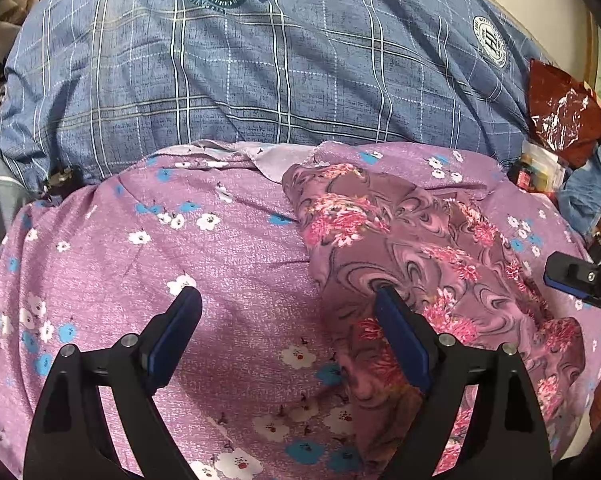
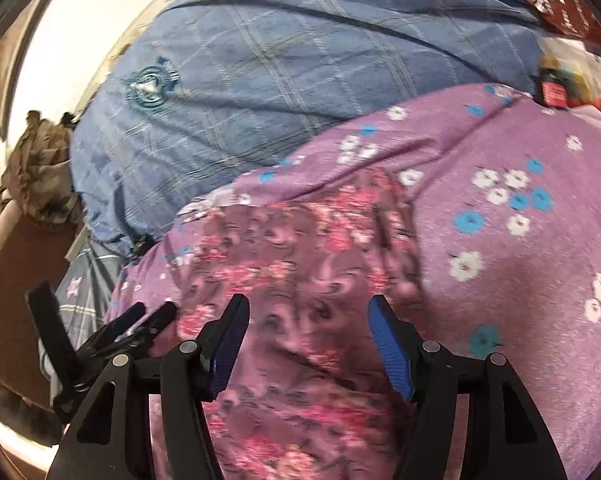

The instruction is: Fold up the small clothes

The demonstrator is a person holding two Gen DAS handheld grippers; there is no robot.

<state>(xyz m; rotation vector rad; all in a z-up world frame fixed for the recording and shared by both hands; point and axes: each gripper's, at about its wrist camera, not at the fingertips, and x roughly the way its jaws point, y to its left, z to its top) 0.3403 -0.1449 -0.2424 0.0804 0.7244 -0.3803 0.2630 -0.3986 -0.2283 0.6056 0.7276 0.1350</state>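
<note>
Your left gripper point(image 1: 286, 300) spread wide, nothing pinched; right fingertip rests at edge of garment point(image 1: 412, 248). Your right gripper point(image 2: 308, 308) spread partway over garment, view blurred, no cloth pinched. Garment: mauve, pink floral swirl, lies crumpled on purple sheet point(image 1: 220, 256) with white and blue flowers. Blue plaid blanket point(image 1: 260, 80) beyond sheet. Red foil bag point(image 1: 560, 116) at right edge.
</note>
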